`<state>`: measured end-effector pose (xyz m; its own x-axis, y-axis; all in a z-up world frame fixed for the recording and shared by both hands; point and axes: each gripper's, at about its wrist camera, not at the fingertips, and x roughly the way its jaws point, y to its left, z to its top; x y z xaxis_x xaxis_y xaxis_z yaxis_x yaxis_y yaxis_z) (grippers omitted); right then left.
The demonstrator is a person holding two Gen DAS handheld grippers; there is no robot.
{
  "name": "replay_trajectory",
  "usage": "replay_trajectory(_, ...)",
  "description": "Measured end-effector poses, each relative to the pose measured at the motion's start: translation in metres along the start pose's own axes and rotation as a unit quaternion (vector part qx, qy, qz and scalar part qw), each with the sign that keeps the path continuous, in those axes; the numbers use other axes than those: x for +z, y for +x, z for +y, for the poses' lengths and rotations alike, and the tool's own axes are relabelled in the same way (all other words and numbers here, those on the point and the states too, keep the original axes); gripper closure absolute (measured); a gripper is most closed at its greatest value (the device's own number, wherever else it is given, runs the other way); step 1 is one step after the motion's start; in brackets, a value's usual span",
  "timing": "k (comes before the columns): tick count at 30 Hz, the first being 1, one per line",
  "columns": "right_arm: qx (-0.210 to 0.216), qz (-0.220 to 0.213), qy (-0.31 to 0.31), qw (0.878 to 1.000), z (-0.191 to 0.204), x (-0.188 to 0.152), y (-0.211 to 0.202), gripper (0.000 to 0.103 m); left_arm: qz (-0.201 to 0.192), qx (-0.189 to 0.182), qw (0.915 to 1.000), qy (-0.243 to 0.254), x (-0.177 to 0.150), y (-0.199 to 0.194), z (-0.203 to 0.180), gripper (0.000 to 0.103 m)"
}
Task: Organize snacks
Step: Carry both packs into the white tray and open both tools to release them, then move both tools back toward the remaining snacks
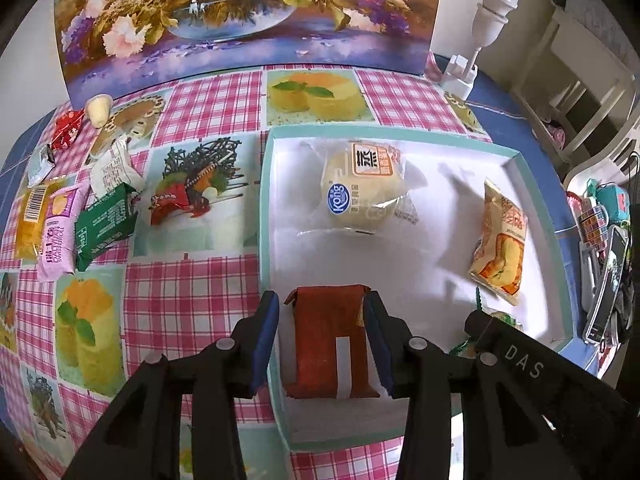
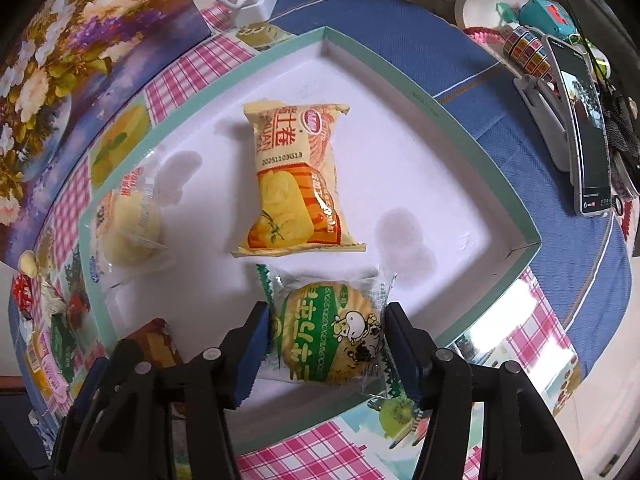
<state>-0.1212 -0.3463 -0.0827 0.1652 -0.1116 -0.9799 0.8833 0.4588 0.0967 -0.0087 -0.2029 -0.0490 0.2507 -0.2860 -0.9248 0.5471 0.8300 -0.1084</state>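
A white tray with a teal rim (image 1: 520, 168) (image 2: 500, 192) lies on the checked tablecloth. In it are a round cake in clear wrap (image 1: 364, 188) (image 2: 130, 232) and a yellow-orange snack bag (image 1: 500, 236) (image 2: 298, 184). My left gripper (image 1: 323, 308) has its blue pads on both sides of a brown packet (image 1: 328, 344) at the tray's near-left part. My right gripper (image 2: 326, 316) has its pads on both sides of a green-and-white biscuit packet (image 2: 332, 332) at the tray's near edge. The right gripper's body shows in the left wrist view (image 1: 520, 356).
Several loose snacks lie left of the tray: a green packet (image 1: 106, 226), a pink one (image 1: 60, 232), a yellow one (image 1: 34, 216), a white one (image 1: 114, 168), a red candy (image 1: 68, 128). A flower picture (image 1: 240, 12) stands behind. A phone on a stand (image 2: 580, 128) is at the right.
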Motion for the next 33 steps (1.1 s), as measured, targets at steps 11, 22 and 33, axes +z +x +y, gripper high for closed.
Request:
replay_trajectory(11, 0.013, -0.029, -0.005, 0.999, 0.002, 0.006, -0.024, 0.038, -0.014, -0.001, 0.9993, -0.034, 0.006, -0.017, 0.02, 0.043)
replay_trajectory(22, 0.031, -0.045, -0.045, 0.997, 0.027, -0.005, -0.027, 0.019, -0.001, 0.056, 0.9902, -0.129, 0.002, -0.014, 0.079, 0.016)
replay_trajectory(33, 0.048, -0.075, -0.106, 0.99, 0.055, -0.016, -0.036, 0.001, -0.01, 0.094, 0.9791, -0.18, 0.0, -0.023, 0.125, 0.011)
